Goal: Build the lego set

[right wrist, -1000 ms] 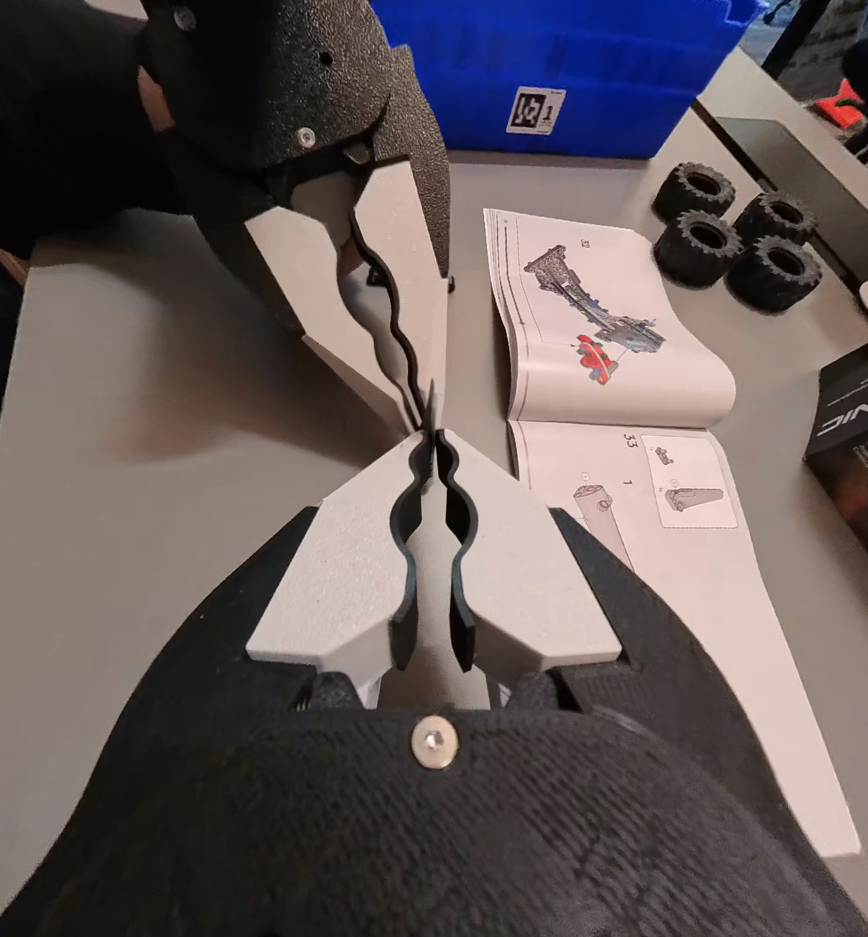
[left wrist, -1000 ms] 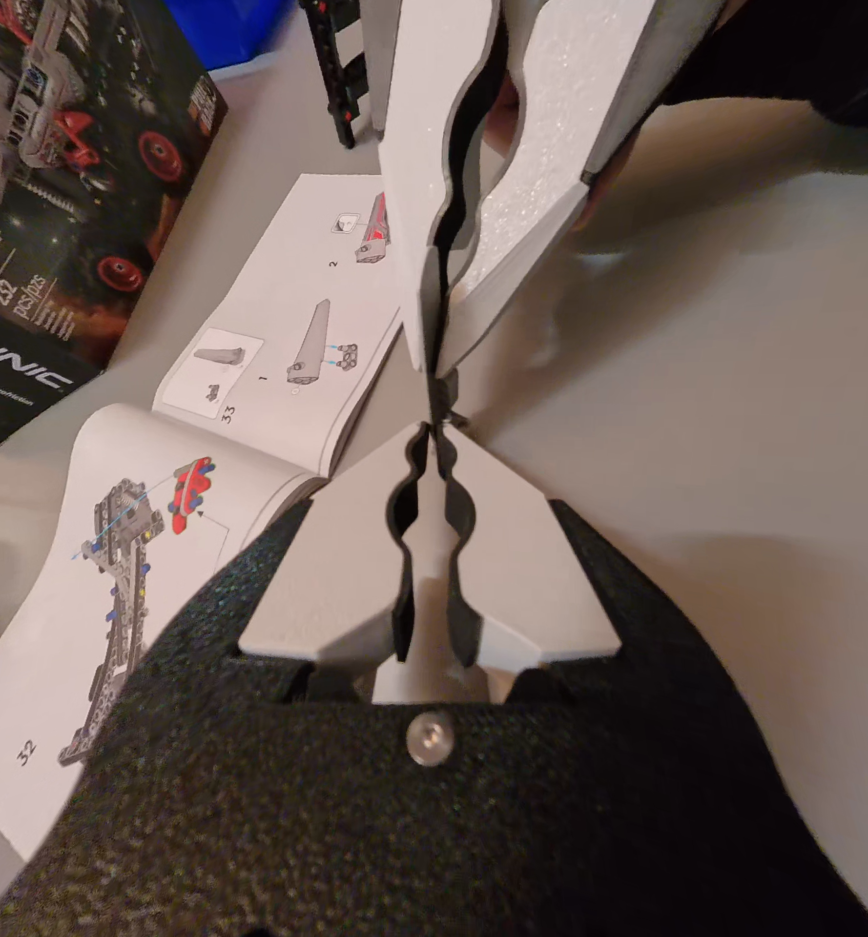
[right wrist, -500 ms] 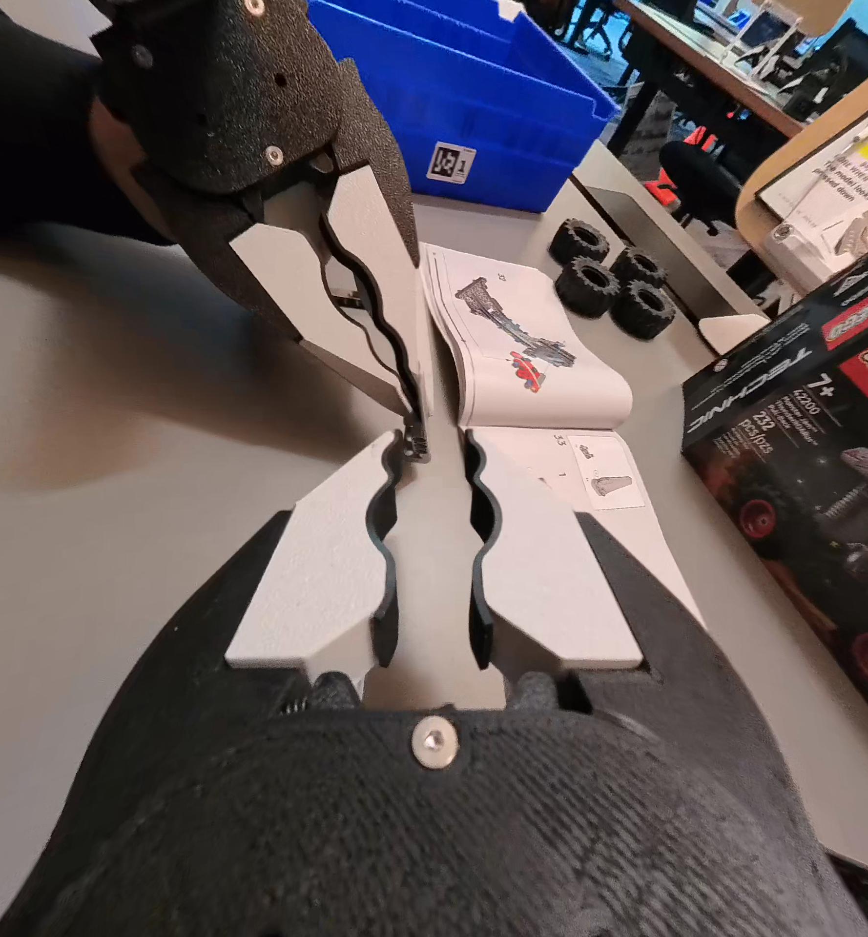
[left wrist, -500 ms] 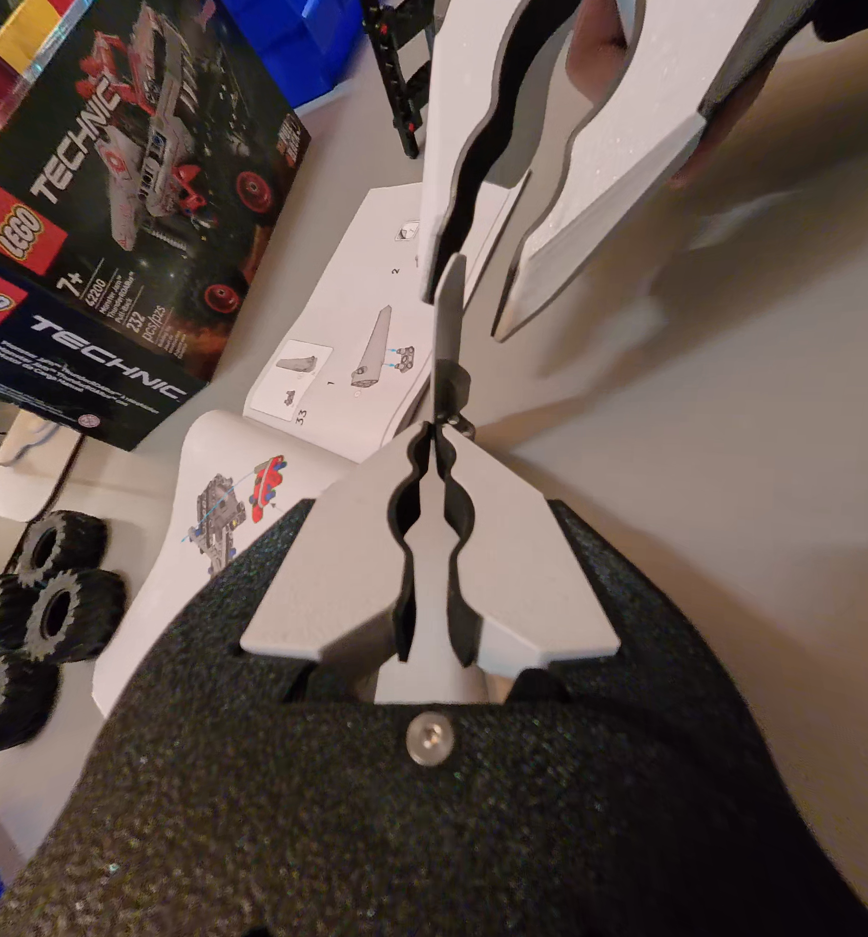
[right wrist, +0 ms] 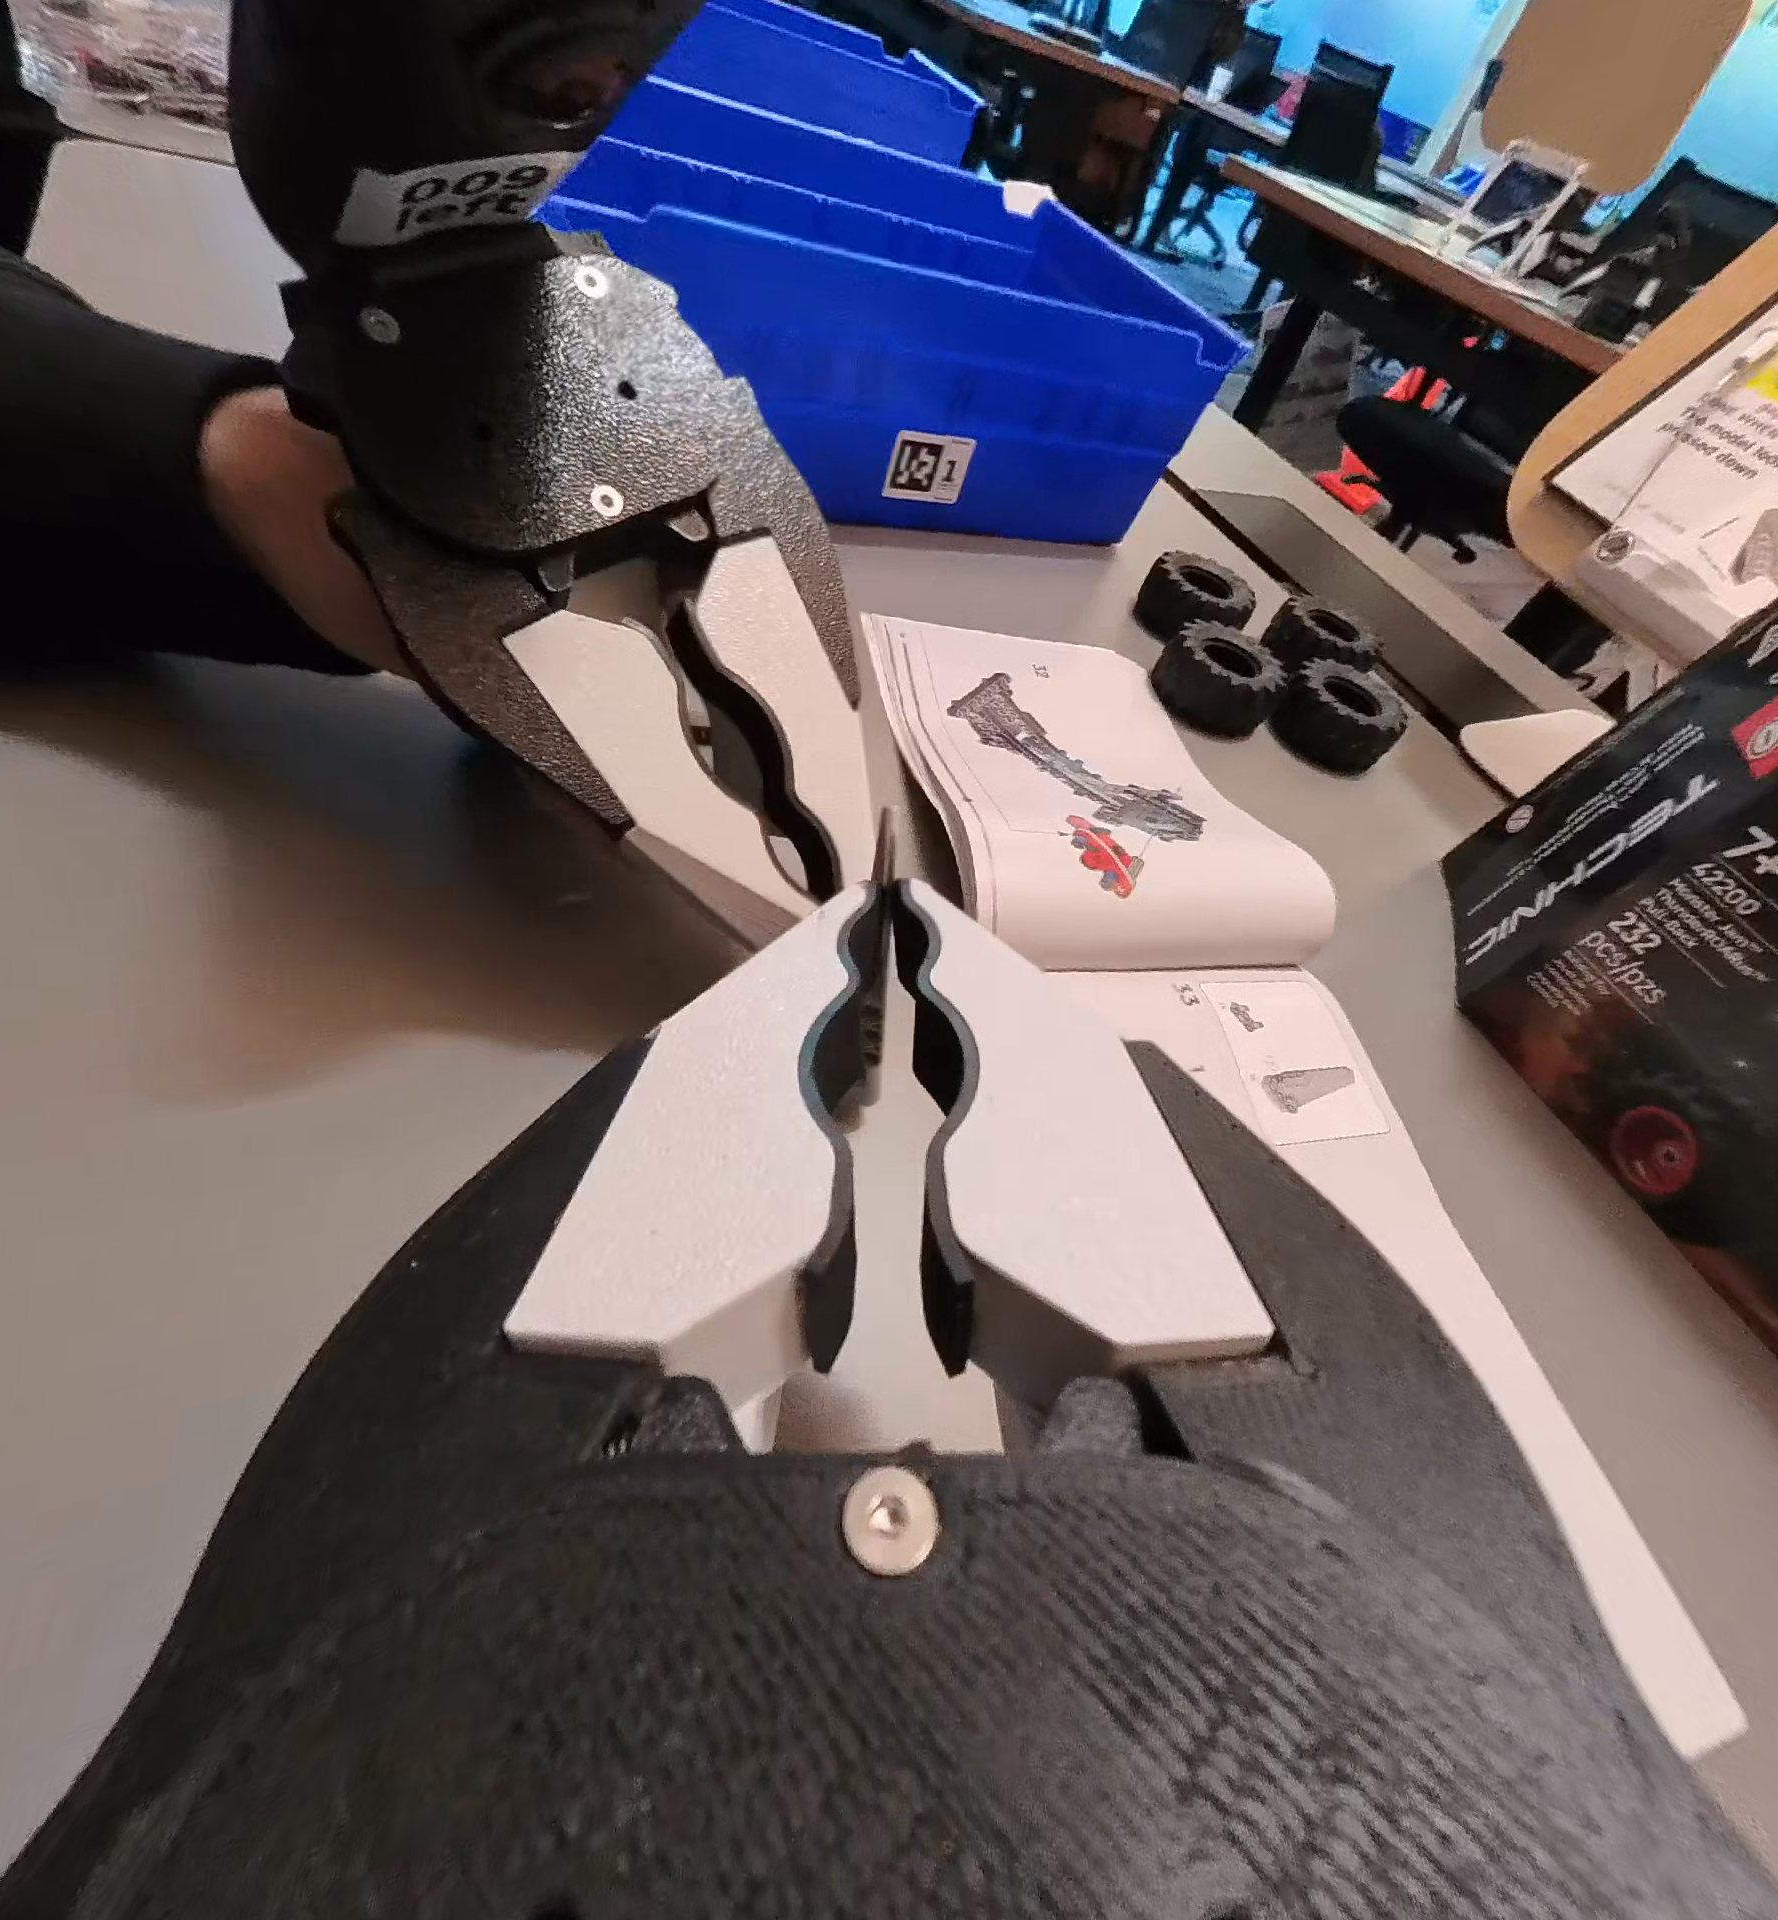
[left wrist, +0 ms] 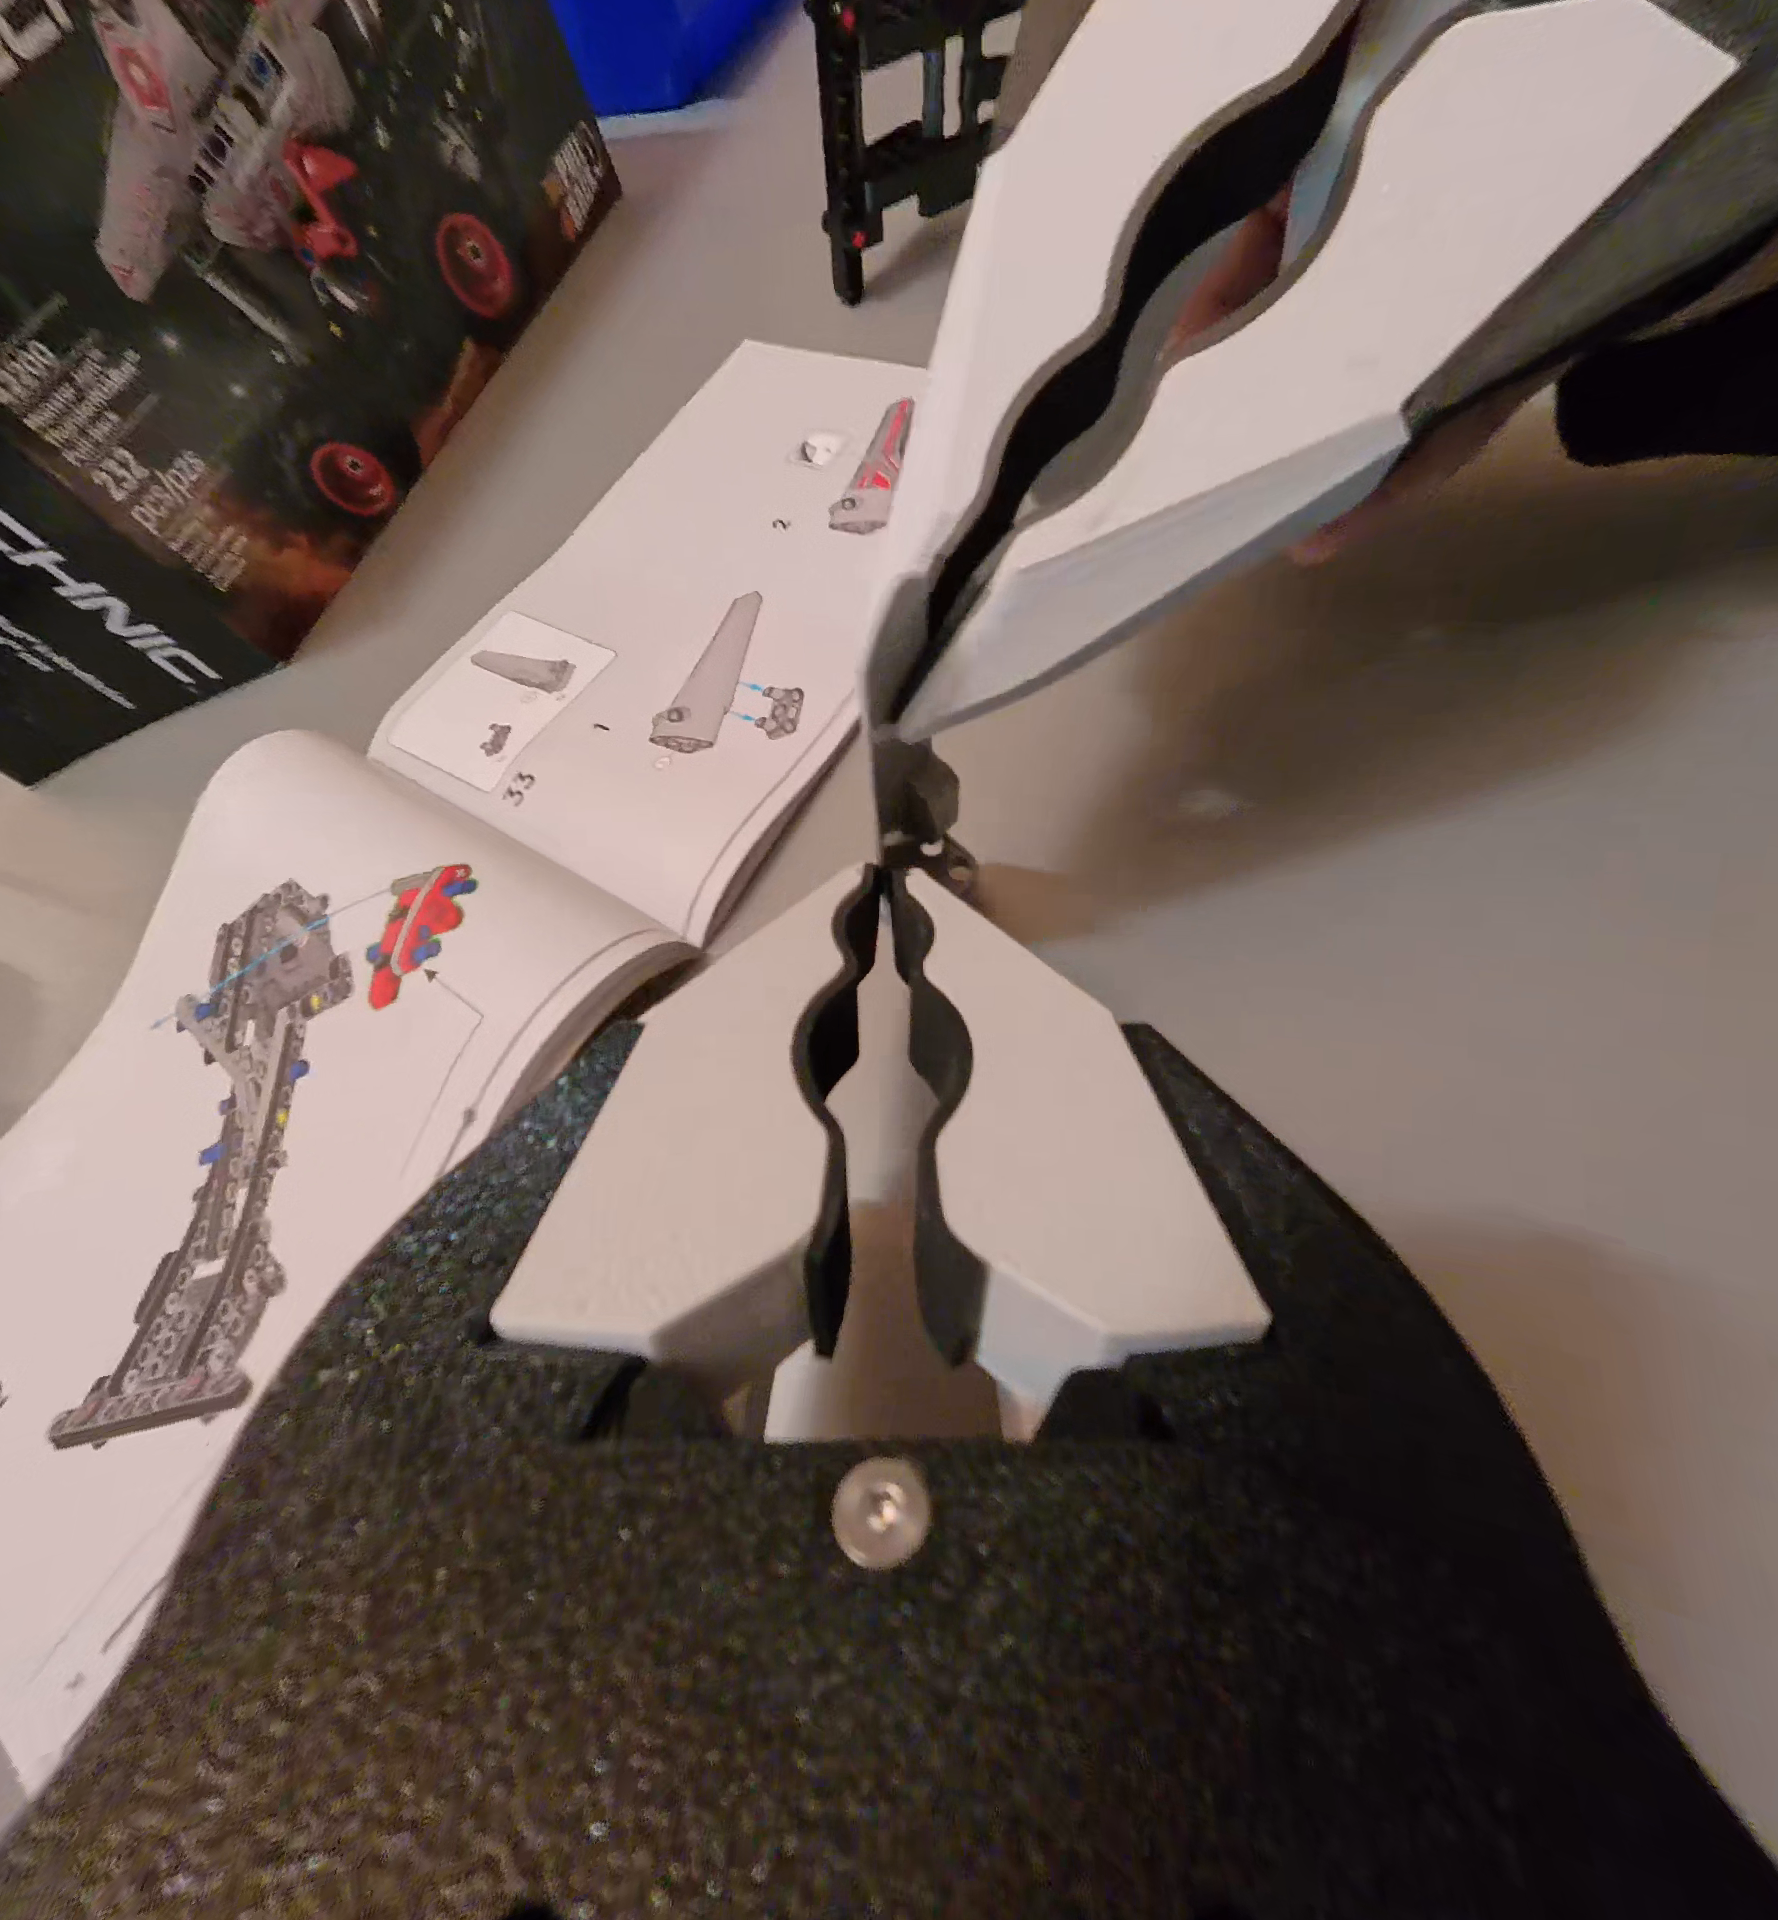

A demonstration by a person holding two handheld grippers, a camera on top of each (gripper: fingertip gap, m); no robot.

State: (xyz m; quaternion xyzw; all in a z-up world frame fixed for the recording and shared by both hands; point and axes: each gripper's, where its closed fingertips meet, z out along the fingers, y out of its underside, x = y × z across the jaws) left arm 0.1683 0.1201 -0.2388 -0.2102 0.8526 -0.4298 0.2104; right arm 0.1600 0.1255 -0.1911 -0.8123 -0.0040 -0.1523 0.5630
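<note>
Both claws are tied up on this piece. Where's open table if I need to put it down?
The table is bare on the side of the left claw and right claw, both shut on the lego piece, away from the manual. Crowded on the manual's side: box, tires, blue bin and black frame ring it.

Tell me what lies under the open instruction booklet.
The instruction booklet lies open on the grey table; only tabletop shows around it. Anything beneath its pages is covered.
</note>
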